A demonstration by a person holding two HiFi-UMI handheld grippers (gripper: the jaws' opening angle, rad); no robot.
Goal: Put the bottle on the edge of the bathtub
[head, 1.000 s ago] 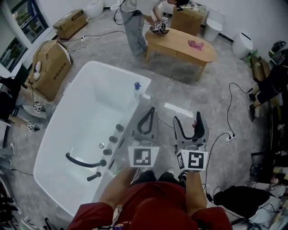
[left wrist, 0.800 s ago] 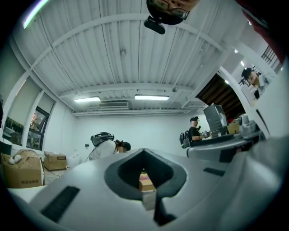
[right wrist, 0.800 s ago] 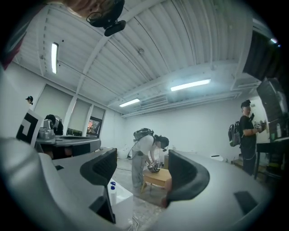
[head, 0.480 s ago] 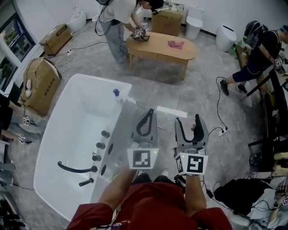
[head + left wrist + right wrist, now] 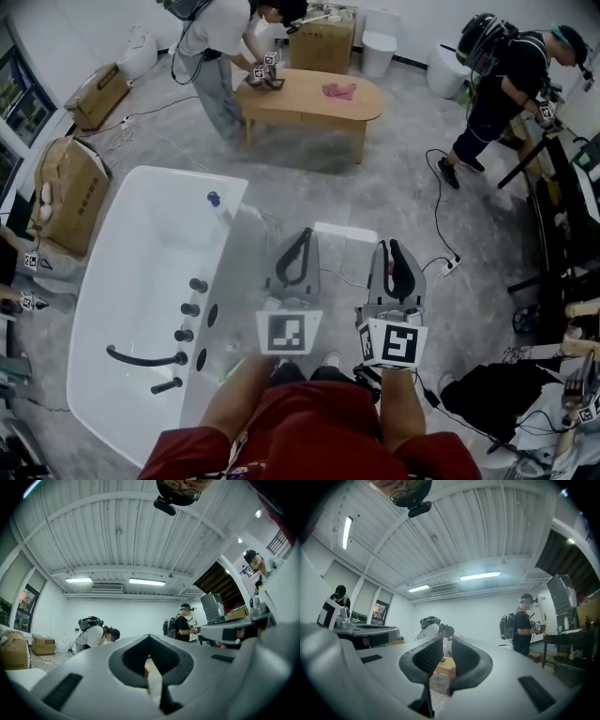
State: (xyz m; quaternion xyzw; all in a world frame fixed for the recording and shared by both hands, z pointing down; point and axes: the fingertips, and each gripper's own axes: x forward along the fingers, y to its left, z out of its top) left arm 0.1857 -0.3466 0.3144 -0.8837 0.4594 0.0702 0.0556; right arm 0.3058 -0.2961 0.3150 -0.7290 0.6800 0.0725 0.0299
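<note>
The grey floor (image 5: 375, 187) is occupied by a white bathtub (image 5: 131, 281), a wooden worktop (image 5: 300, 96) and cardboard boxes (image 5: 66, 192); what seems a pink cloth (image 5: 339, 91) is laid on the worktop.

Found no legible word, brand, label or number anywhere. Noted only black-and-white square code patterns, without letters or digits, on the marker cube (image 5: 289, 333) just right of the bathtub (image 5: 141, 272) and on the second marker cube (image 5: 394, 344) farther right of it. Saw similar patterns on a small cube (image 5: 33, 261) left of the bathtub. Made out no print on the cardboard box (image 5: 66, 192) left of the bathtub: too small to tell.
</note>
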